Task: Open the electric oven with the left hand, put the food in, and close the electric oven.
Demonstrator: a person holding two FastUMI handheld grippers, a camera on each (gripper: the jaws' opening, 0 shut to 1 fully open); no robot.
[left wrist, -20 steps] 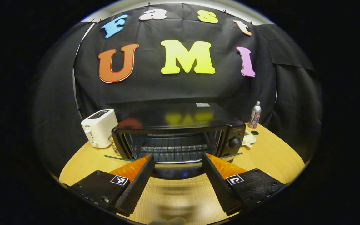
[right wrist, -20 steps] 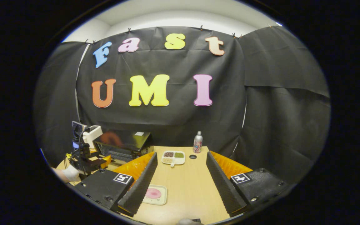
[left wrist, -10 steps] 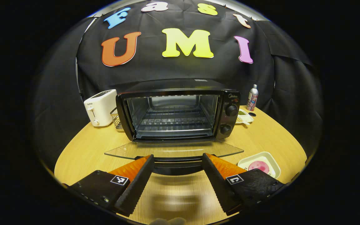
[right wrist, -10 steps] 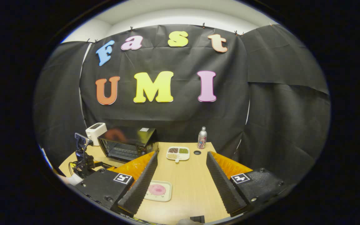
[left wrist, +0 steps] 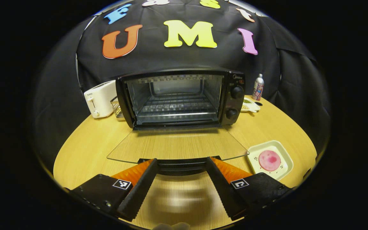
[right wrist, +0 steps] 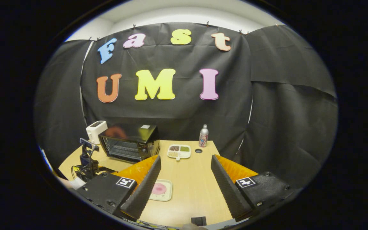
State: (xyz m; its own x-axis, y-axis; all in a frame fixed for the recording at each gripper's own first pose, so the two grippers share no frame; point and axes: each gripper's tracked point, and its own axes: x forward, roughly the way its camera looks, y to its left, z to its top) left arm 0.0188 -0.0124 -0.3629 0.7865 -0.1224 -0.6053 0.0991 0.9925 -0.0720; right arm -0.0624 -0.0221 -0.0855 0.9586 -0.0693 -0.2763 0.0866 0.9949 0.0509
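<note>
The black electric oven (left wrist: pixel 177 95) stands open on the wooden table (left wrist: pixel 88 143), with its wire rack bare. Its glass door (left wrist: pixel 177 147) lies flat toward me. The door's dark handle (left wrist: pixel 179 165) runs crosswise right at the tips of my left gripper (left wrist: pixel 181 161), which is open. The food, a pink round piece on a small cream tray (left wrist: pixel 270 159), sits right of the door. My right gripper (right wrist: pixel 185 159) hangs open above the table, with that tray (right wrist: pixel 160 189) just beside its left finger. The oven (right wrist: pixel 128 143) and the left gripper (right wrist: pixel 86 159) are at far left.
A white toaster (left wrist: pixel 99 99) and a wire basket (left wrist: pixel 117 108) stand left of the oven. A divided dish (left wrist: pixel 249 105) and a slim bottle (left wrist: pixel 258 87) stand to its right. A small black round object (right wrist: pixel 198 150) lies near the bottle.
The oven door has swung down from part-open to flat, and my left gripper has dropped and drawn back with the handle. The right gripper has barely shifted.
</note>
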